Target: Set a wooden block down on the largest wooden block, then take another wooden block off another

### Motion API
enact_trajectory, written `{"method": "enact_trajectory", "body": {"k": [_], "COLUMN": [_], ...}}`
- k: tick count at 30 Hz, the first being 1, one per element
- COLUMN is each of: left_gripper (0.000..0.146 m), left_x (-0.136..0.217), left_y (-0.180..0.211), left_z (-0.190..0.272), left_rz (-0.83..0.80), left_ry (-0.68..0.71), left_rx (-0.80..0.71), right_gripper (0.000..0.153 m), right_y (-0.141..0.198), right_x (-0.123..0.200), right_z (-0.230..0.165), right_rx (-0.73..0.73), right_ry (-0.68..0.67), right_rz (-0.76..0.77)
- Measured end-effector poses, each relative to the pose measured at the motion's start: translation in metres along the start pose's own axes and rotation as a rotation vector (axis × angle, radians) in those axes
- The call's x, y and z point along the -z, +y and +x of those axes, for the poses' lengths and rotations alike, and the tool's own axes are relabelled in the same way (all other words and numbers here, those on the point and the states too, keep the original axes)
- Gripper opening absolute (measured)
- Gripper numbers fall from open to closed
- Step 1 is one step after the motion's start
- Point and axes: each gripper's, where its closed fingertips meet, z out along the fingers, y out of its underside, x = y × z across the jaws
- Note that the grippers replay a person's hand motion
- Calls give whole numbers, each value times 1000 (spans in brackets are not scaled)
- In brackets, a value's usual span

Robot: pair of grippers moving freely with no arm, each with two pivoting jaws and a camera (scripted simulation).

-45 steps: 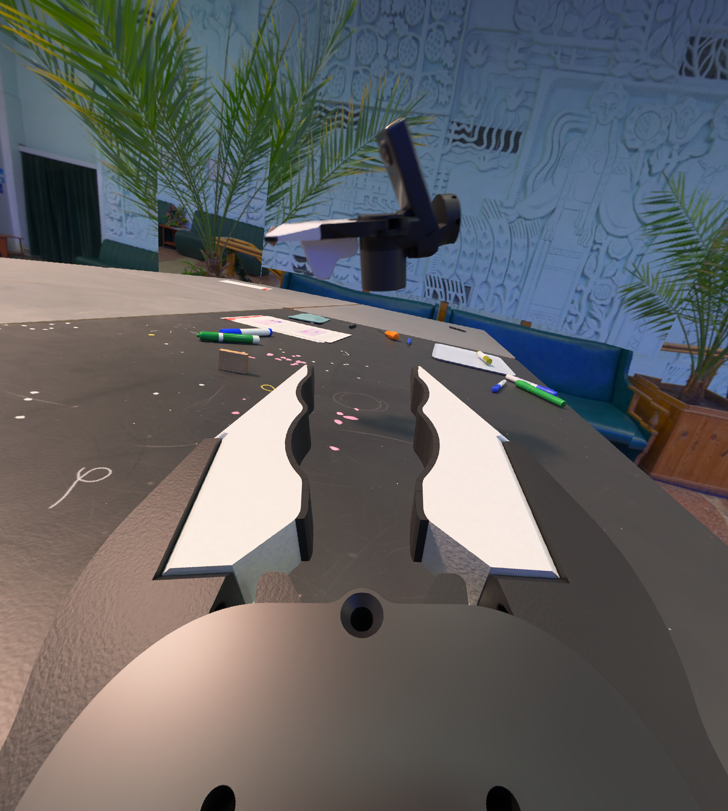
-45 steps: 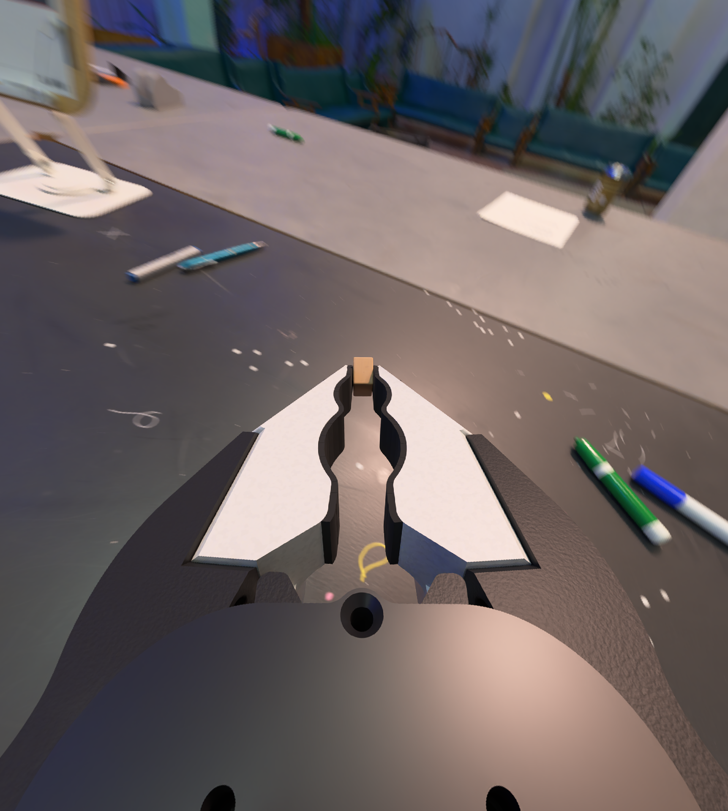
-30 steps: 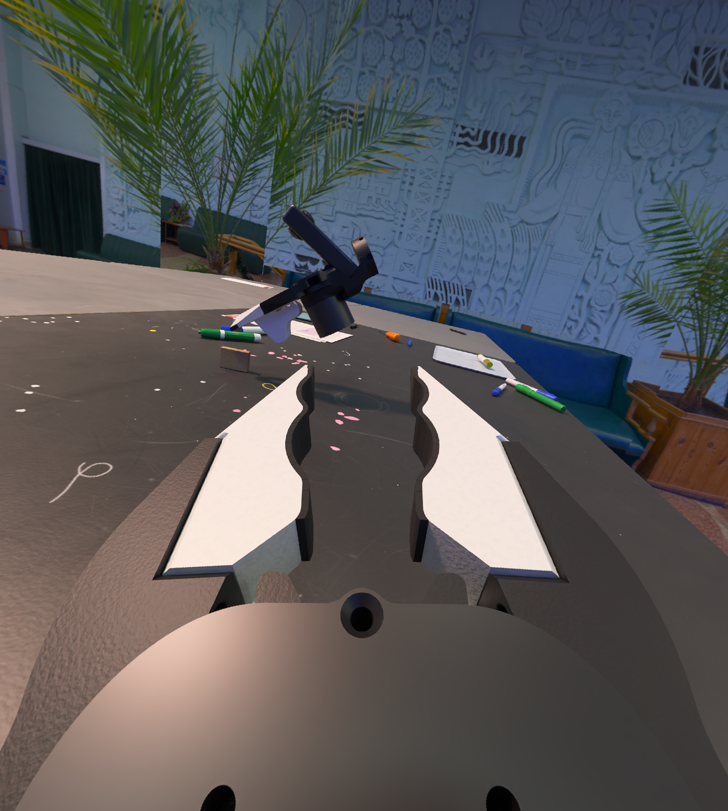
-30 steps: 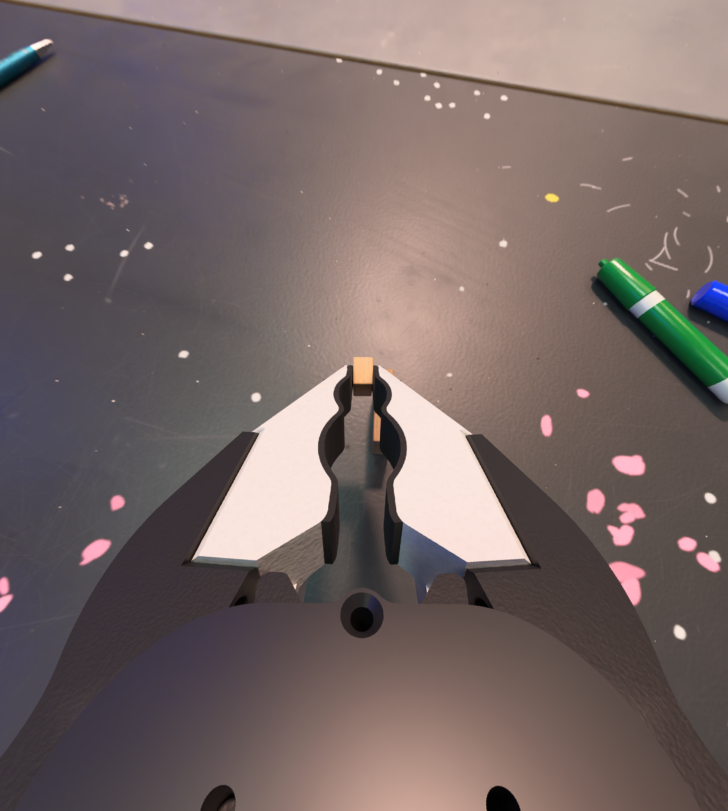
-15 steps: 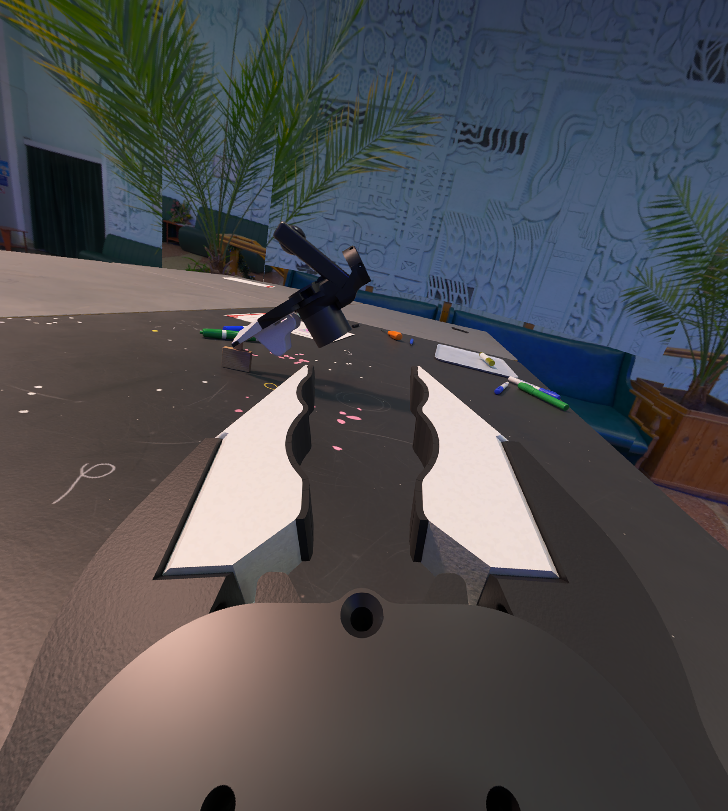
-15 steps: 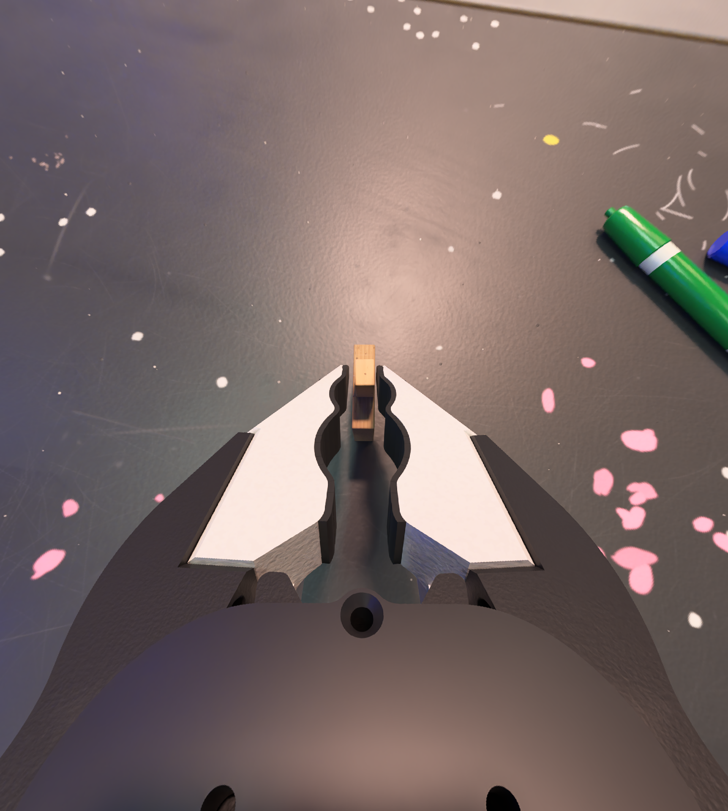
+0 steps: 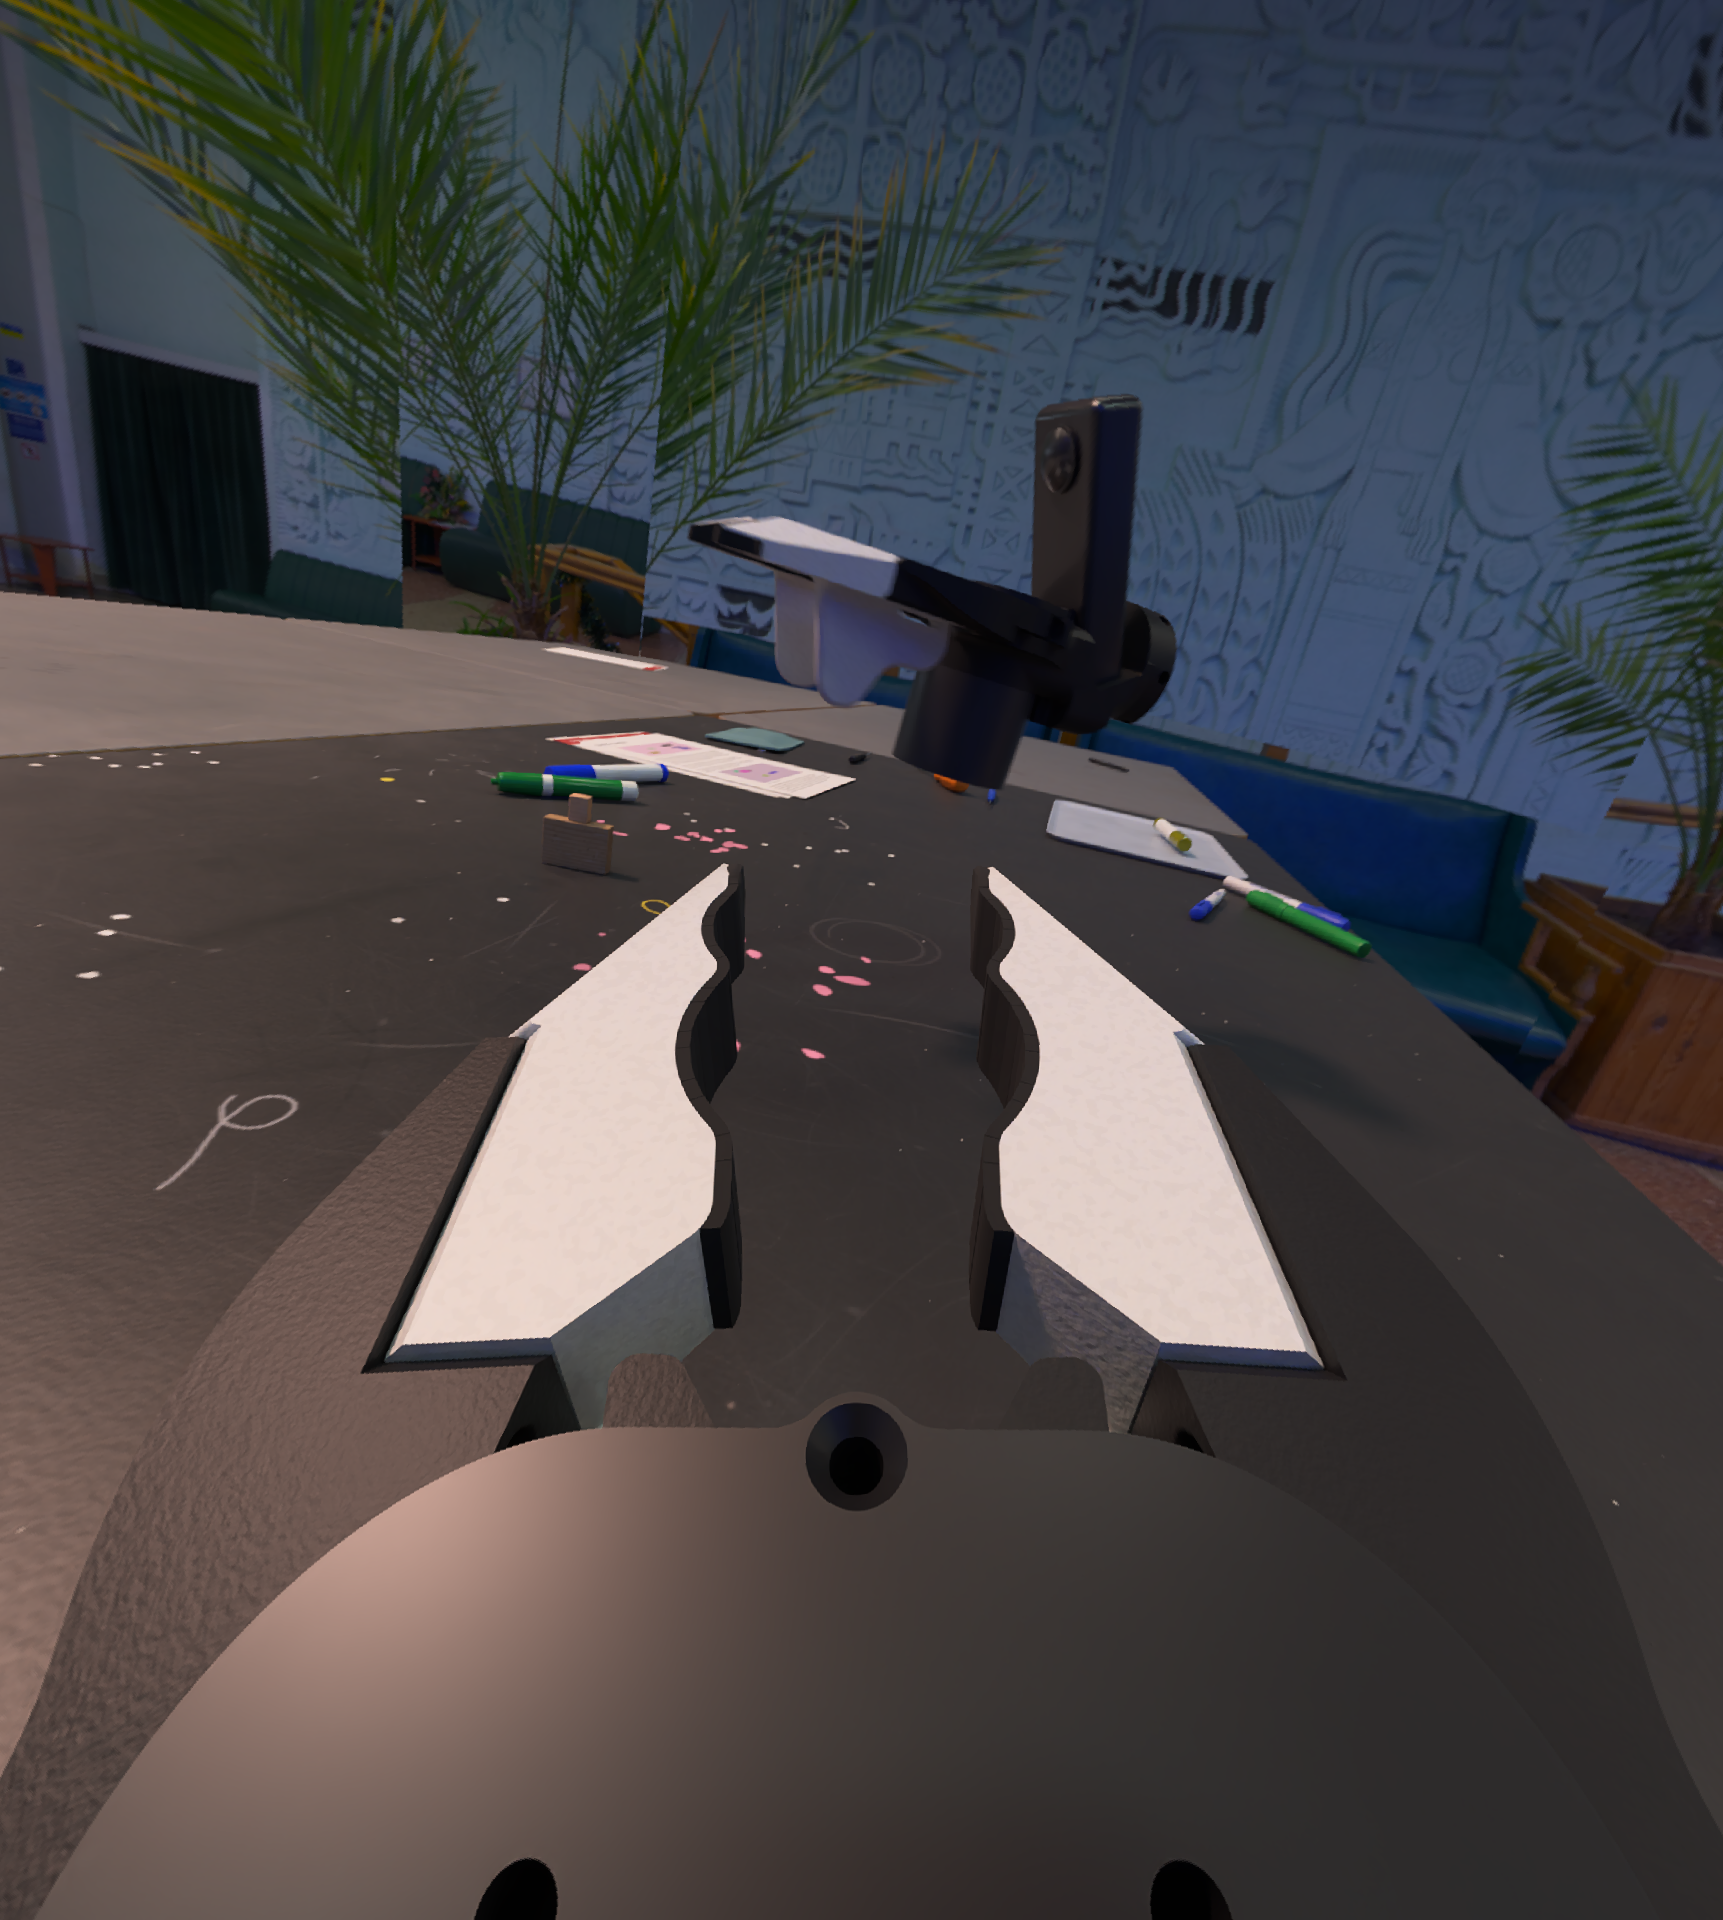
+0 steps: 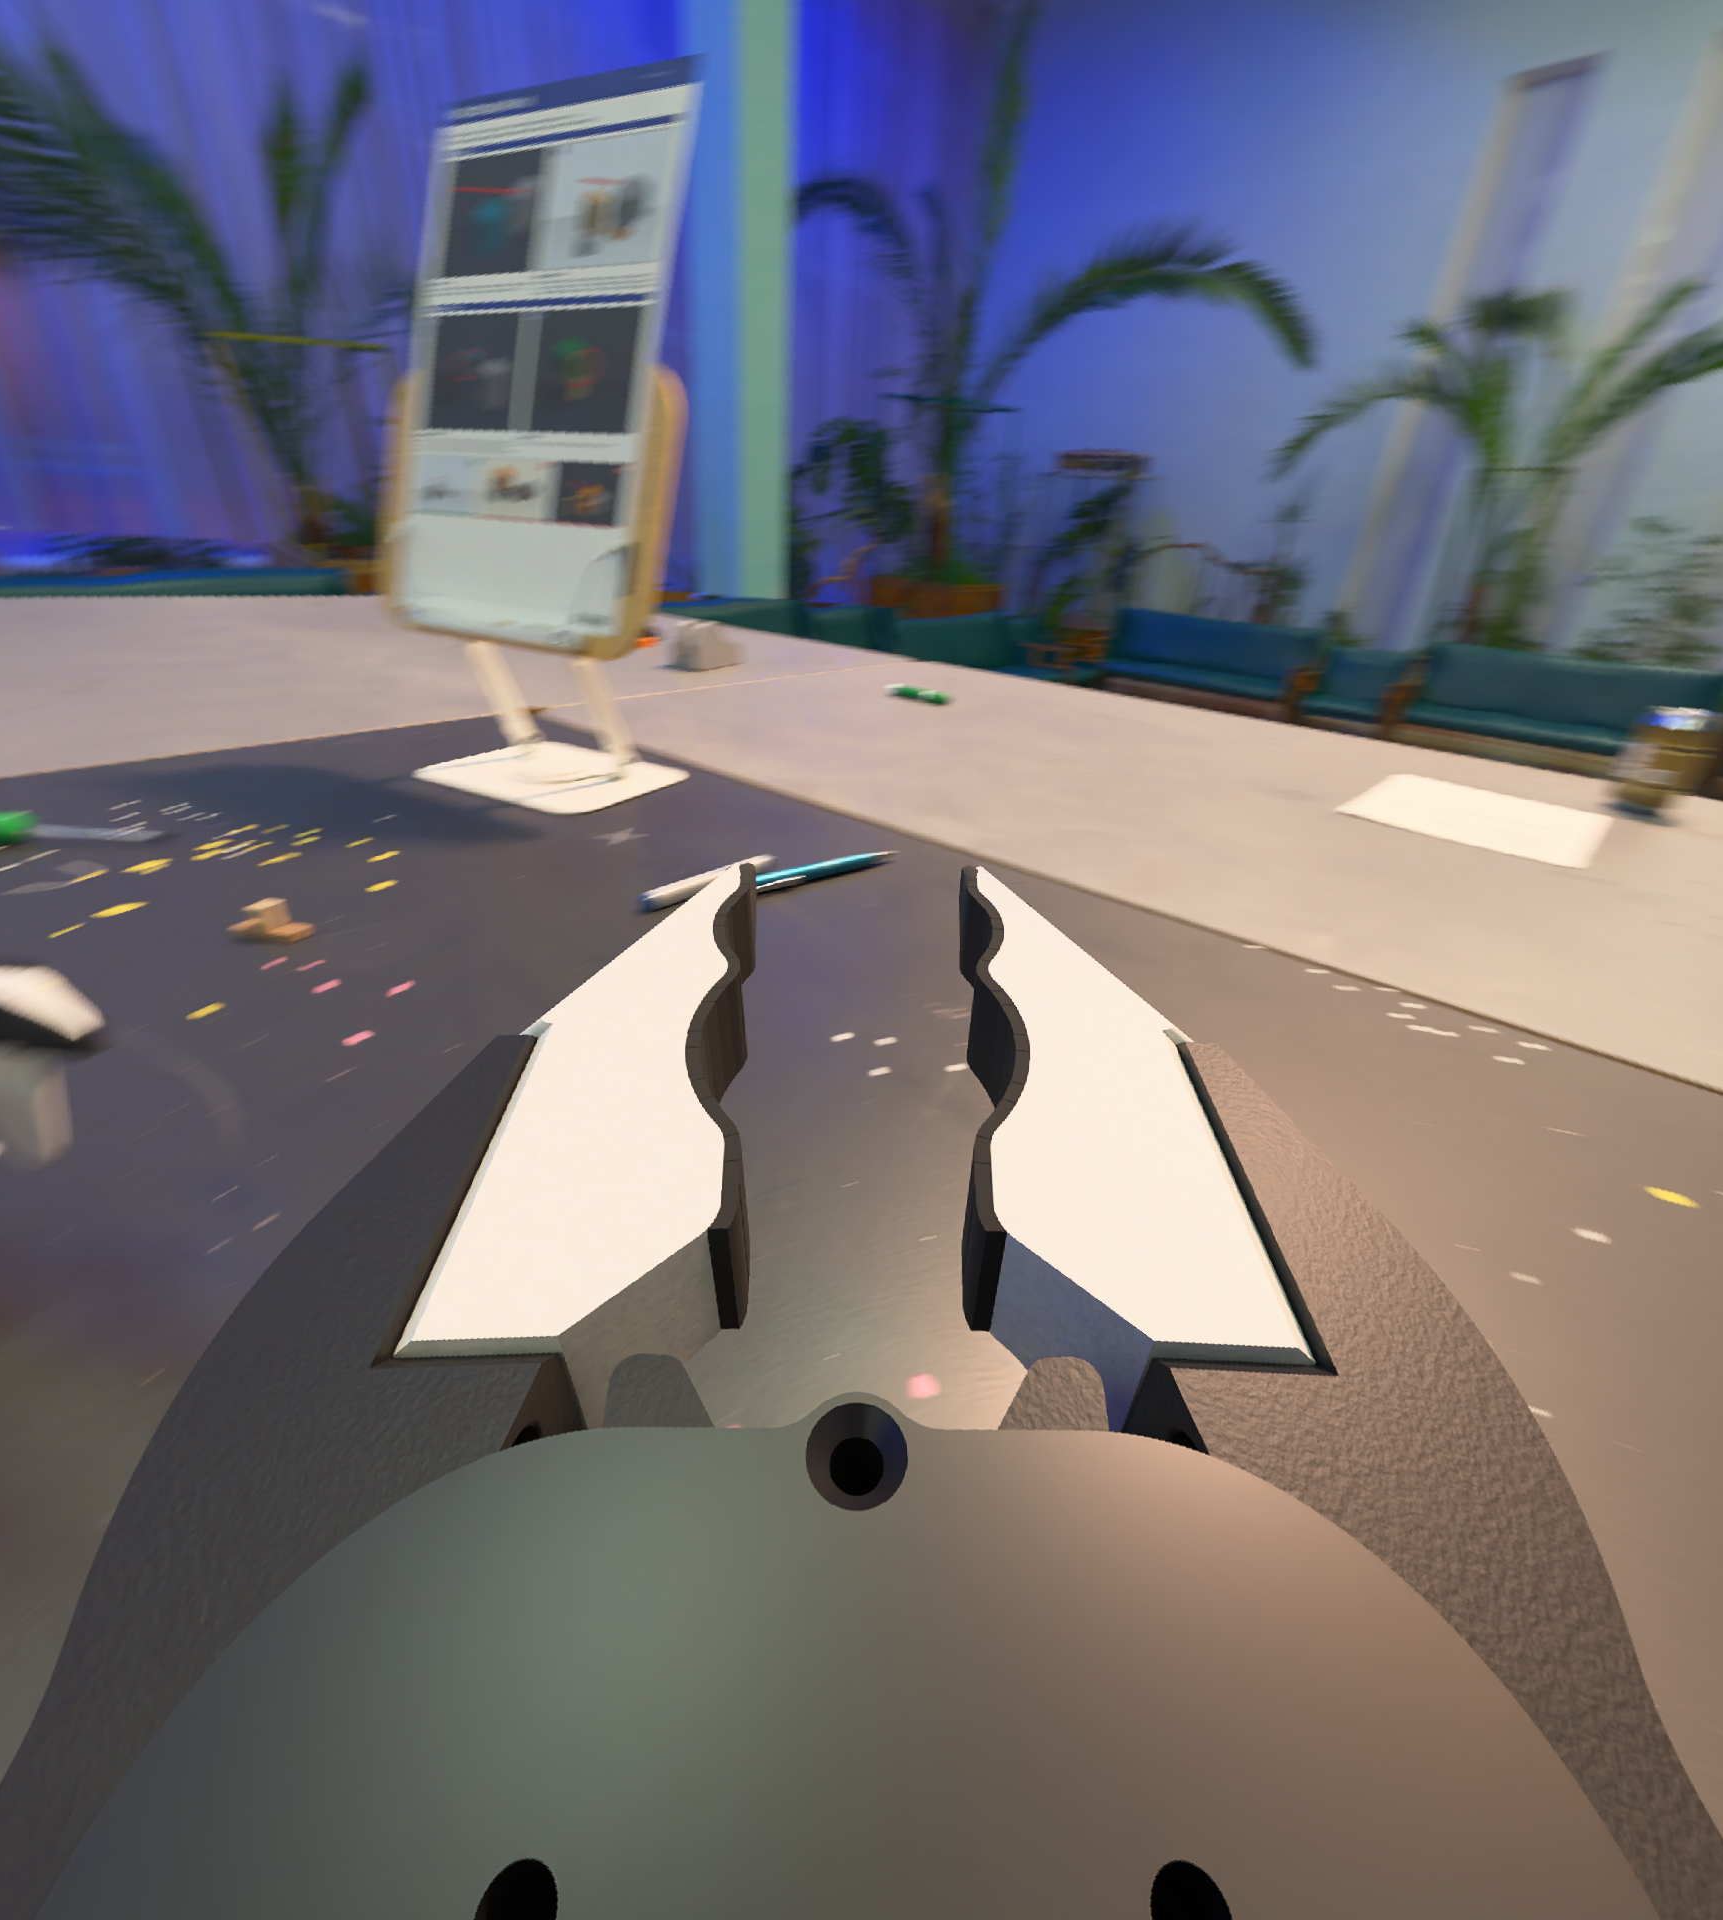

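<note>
Now both tools gape wide, empty: left tool (image 7: 855, 883), right tool (image 8: 857, 883). Small wooden block (image 7: 581, 806) sits on large wooden block (image 7: 577, 844), beside green marker (image 7: 566, 787); table (image 7: 213, 1018) around lies open.

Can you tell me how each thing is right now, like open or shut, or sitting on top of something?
left gripper: open, empty, low over the black mat.
right gripper: open, empty, raised.
small wooden block: sitting on the large block.
large wooden block: on the mat.
green marker: lying flat, capped.

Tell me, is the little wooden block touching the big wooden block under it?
Touching. The left wrist view shows the little block sitting directly on the big block, no gap.
</note>
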Motion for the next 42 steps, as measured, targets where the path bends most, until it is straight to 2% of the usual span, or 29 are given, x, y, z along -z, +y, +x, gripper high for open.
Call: {"method": "enact_trajectory", "body": {"k": [2, 5, 7, 10, 14, 17, 20, 23, 27, 30, 42], "left_gripper": [44, 43, 43, 42, 42, 41, 41, 39, 33, 31, 21], "left_x": [3, 17, 37, 86, 165, 215, 245, 256, 267, 275, 280], "left_y": [-1, -14, -36, -76, -102, -97, -79, -54, -18, 2, 19], "left_z": [-1, -4, -6, -22, -70, -116, -154, -183, -216, -229, -239], "left_rz": [-22, -62, -63, -101, -386, -671, -935, -1124, -1277, -1375, -1443], "left_ry": [-14, -62, -100, -215, -401, -505, -536, -482, -414, -379, -342], "left_rx": [-15, -55, -107, -223, -307, -295, -259, -184, -47, -11, 61], "right_gripper": [39, 39, 39, 39, 38, 38, 38, 38, 38, 38, 37], "right_y": [14, 41, 57, 69, 76, 80, 81, 82, 81, 79, 79], "right_x": [3, 8, 10, 12, 13, 12, 12, 12, 13, 14, 13], "right_z": [-32, -58, -67, -75, -77, -76, -74, -74, -71, -67, -62], "right_rx": [-5, 28, 58, 48, 40, 20, 32, 29, 15, -2, -8], "right_ry": [-118, -195, -220, -264, -281, -283, -282, -286, -285, -276, -261], "right_rz": [-18, -53, -79, -89, -83, -87, -86, -88, -78, -67, -64]}}
